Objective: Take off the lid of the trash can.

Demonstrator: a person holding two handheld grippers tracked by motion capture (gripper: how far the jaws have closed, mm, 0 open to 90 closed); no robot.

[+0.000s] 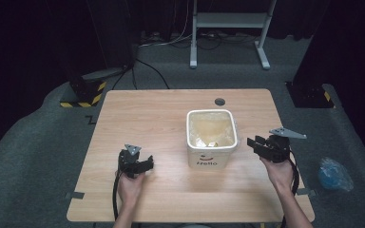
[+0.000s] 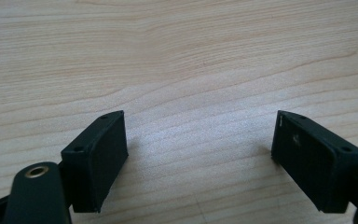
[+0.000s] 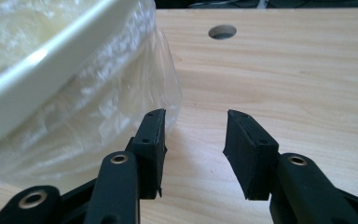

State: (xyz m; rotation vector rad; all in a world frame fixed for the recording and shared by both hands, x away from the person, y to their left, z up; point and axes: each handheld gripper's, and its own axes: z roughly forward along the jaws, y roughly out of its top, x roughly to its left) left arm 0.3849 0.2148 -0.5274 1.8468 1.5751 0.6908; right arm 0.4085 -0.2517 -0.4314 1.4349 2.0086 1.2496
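A white square bin with "Hello" on its front stands at the middle of the wooden table. A clear plastic liner lines it and folds over the rim. My left gripper is at the front left, held low over bare wood, its jaws wide open with nothing between them. My right gripper hovers just right of the bin, open and empty. In the right gripper view the bin's rim and the hanging liner lie close beside the left jaw.
A round cable hole sits in the table behind the bin. On the floor lie a blue plastic bag at the right, a hazard-striped stand base at the back left, and a white desk frame far behind.
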